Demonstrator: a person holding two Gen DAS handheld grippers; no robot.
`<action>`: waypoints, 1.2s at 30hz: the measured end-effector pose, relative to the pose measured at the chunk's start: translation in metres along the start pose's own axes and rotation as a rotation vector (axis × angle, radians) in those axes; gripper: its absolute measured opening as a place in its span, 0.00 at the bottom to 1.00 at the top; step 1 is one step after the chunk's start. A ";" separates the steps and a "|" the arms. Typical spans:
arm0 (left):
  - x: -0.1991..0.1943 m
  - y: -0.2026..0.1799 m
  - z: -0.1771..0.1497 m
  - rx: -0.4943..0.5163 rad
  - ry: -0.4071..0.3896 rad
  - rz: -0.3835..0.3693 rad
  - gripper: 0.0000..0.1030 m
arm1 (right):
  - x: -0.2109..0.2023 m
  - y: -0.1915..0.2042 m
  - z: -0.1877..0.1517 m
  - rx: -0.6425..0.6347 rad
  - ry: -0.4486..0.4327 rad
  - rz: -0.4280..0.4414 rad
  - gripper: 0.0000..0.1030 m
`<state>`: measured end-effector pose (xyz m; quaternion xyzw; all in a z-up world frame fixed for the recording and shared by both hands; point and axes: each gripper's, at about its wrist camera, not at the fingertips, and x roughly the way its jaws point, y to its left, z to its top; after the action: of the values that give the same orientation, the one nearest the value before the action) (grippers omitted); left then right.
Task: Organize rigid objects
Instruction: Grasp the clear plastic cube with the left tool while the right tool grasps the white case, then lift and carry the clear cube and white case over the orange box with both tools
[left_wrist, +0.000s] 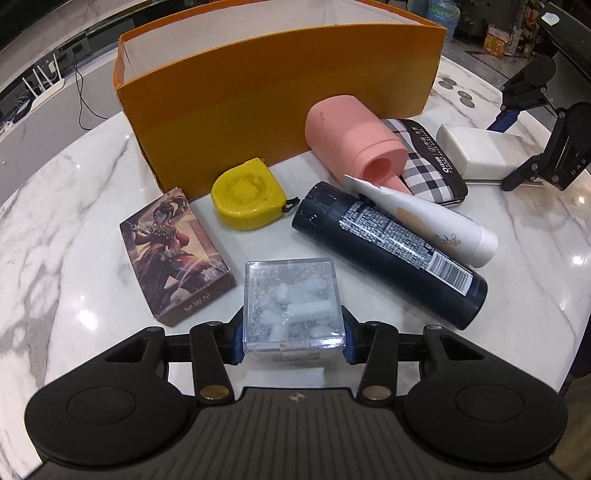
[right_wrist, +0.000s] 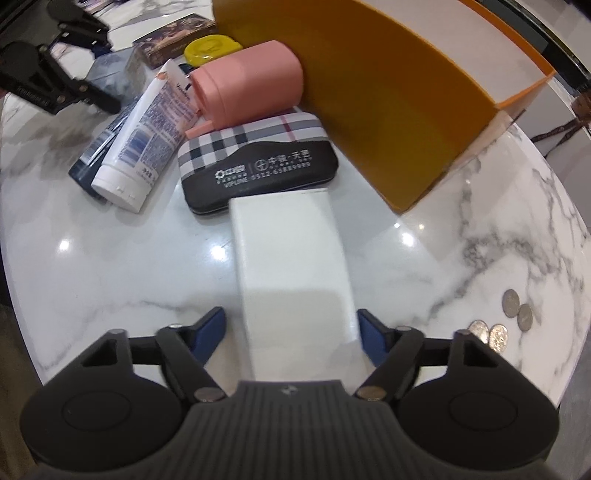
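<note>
A clear plastic cube (left_wrist: 291, 306) is clamped between the closed-in jaws of the left gripper (left_wrist: 291, 338), near the card box (left_wrist: 173, 254). A white box (right_wrist: 295, 280) is bracketed by the right gripper (right_wrist: 293, 332); whether its blue pads touch cannot be told. One orange box (left_wrist: 280, 99) stands far on the marble table (left_wrist: 74, 206). Four coins (right_wrist: 502, 317) are seen at right

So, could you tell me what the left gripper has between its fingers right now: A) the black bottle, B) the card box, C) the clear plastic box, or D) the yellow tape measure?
C: in the left wrist view the left gripper has its blue pads against both sides of the clear plastic box.
</note>
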<state>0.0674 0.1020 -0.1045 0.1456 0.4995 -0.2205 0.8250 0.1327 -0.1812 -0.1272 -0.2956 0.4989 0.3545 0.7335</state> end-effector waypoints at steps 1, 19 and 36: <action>-0.001 0.000 0.000 -0.003 0.001 -0.002 0.52 | 0.001 0.000 0.000 0.001 0.009 0.001 0.63; -0.039 -0.002 0.004 -0.031 -0.009 0.022 0.52 | -0.023 0.023 -0.005 0.042 0.088 -0.029 0.60; -0.169 -0.032 0.075 0.041 -0.073 0.070 0.52 | -0.177 0.040 0.020 -0.016 -0.014 -0.126 0.60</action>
<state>0.0401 0.0772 0.0791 0.1718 0.4592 -0.2067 0.8467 0.0661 -0.1819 0.0431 -0.3298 0.4715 0.3138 0.7553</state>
